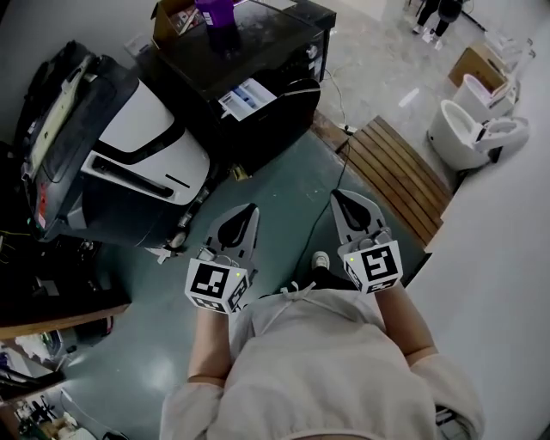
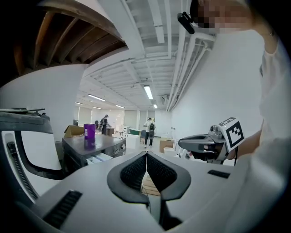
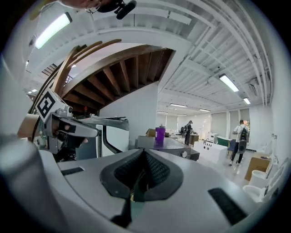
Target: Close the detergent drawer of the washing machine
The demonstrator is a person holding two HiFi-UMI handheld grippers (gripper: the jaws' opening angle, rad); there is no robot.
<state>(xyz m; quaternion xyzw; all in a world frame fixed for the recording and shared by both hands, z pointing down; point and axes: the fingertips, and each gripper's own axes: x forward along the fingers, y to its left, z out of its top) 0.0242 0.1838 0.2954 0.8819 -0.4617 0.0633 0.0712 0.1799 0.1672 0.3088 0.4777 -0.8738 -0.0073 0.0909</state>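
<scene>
The black washing machine [image 1: 266, 51] stands ahead of me, with a purple cup [image 1: 216, 12] on its top. Its detergent drawer [image 1: 247, 97] sticks out of the front, white and blue inside. My left gripper [image 1: 251, 210] and right gripper [image 1: 338, 197] hover side by side above the floor, well short of the machine, both shut and empty. In the left gripper view the jaws [image 2: 146, 155] are pressed together, the drawer [image 2: 98, 158] lies ahead to the left, and the right gripper [image 2: 202, 143] shows at the right. The right gripper view shows shut jaws [image 3: 143, 153] and the machine [image 3: 179, 148] beyond.
A large white and black appliance [image 1: 129, 159] stands left of the washing machine. A wooden slat panel [image 1: 400, 172] lies on the floor at the right, with white toilets [image 1: 477, 129] and a cardboard box [image 1: 479, 64] behind. A cable [image 1: 339, 163] runs across the green floor. People stand far off.
</scene>
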